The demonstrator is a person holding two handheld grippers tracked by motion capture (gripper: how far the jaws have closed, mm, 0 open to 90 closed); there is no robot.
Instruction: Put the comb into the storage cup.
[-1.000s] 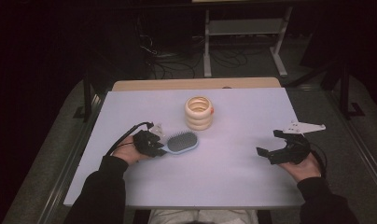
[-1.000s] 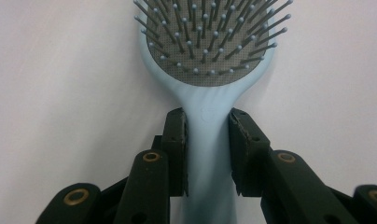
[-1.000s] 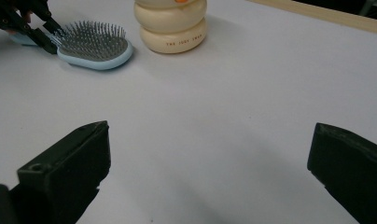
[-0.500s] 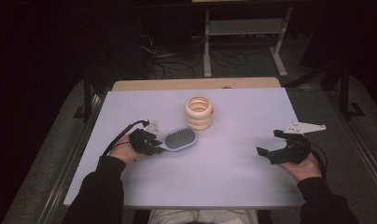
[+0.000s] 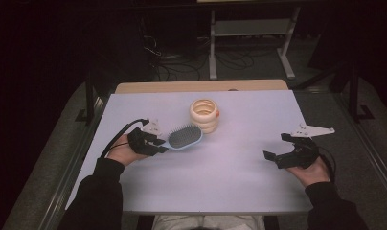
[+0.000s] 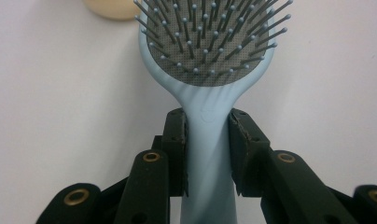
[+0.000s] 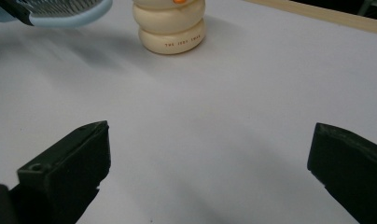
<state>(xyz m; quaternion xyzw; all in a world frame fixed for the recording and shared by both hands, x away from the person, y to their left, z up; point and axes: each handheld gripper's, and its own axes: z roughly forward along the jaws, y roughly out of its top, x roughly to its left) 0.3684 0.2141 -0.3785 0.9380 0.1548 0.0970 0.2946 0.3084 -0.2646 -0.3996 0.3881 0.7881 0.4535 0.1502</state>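
**Hairbrush clamped by handle in your left tongs, cup just far-right of it**

Hairbrush [image 5: 184,138] sits in your left gripper [image 5: 155,142], jaws closed on both sides of the pale blue handle. The left gripper view confirms it: pads pressed flat on the handle neck just below the head, bristles facing the camera. No slip visible.

Key geometry: the brush's long axis runs left to right across the table [image 5: 239,187], handle at the left in your tongs, bristle head pointing right and slightly far. It looks lifted off the surface, though I can't judge the clearance.

The cream ribbed cup [image 5: 204,115] stands upright just past the brush head, far and a little right of it. Head and cup are near each other, apart from what I can see. If the brush goes into the cup, the axis needs to swing from level to upright, and the cup mouth is narrow against that wide head, so handle-first probably isn't an option from this grip.

Your right gripper [image 5: 286,149] rests at the right side of the table, jaws spread wide, nothing between them. It's well apart from both brush and cup; the left hand is clearly the nearer one. In the right gripper view the cup [image 7: 170,28] stands far ahead with the brush head at top left.

Risk as I see it: tipping the cup with the head.
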